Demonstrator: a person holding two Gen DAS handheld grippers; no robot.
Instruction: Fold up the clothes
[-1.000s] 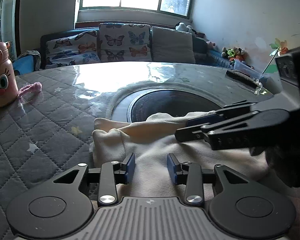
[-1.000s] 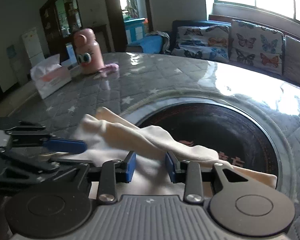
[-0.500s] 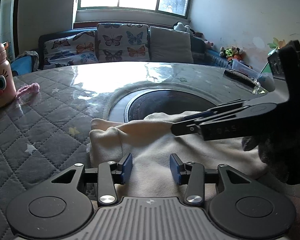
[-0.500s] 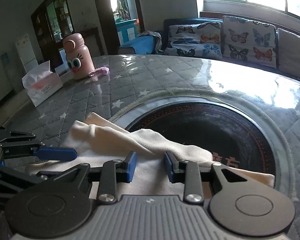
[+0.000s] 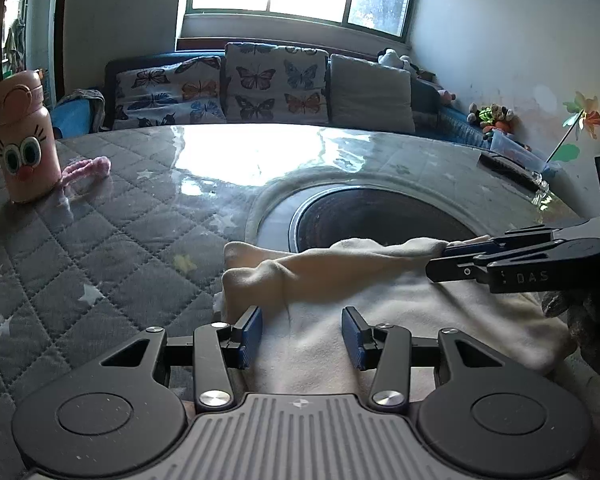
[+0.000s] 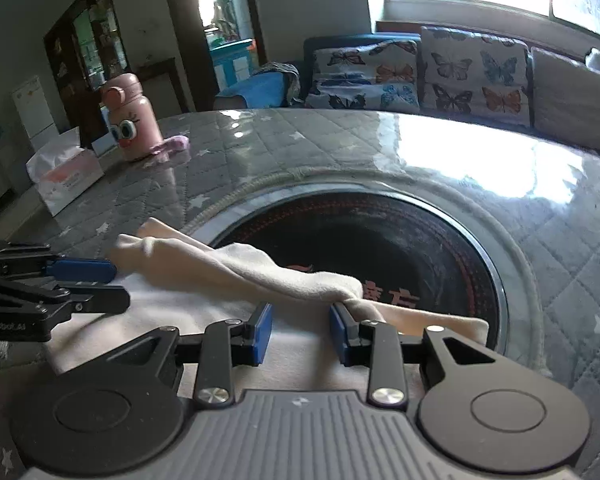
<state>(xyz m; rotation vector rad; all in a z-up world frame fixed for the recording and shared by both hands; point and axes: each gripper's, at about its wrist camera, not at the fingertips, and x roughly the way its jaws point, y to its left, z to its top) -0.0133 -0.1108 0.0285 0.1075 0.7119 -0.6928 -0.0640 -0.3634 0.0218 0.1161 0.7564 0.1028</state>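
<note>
A cream garment lies on the grey quilted table, its far edge over a round black inset. A rolled fold of the garment runs across its top. My left gripper hovers open over the near part of the cloth, nothing between its fingers. My right gripper is open too, and the end of the fold touches its right fingertip. In the left wrist view the right gripper comes in from the right at the fold's end. The left gripper shows at the left edge.
A pink cartoon bottle and a pink fuzzy strap stand at the table's far left, with a tissue box beyond. A sofa with butterfly cushions lines the far wall. Small items sit at the far right edge.
The two grippers have drawn apart: the right one moved rightward in the left wrist view, the left one leftward in the right wrist view. The garment stays put with its fold.
</note>
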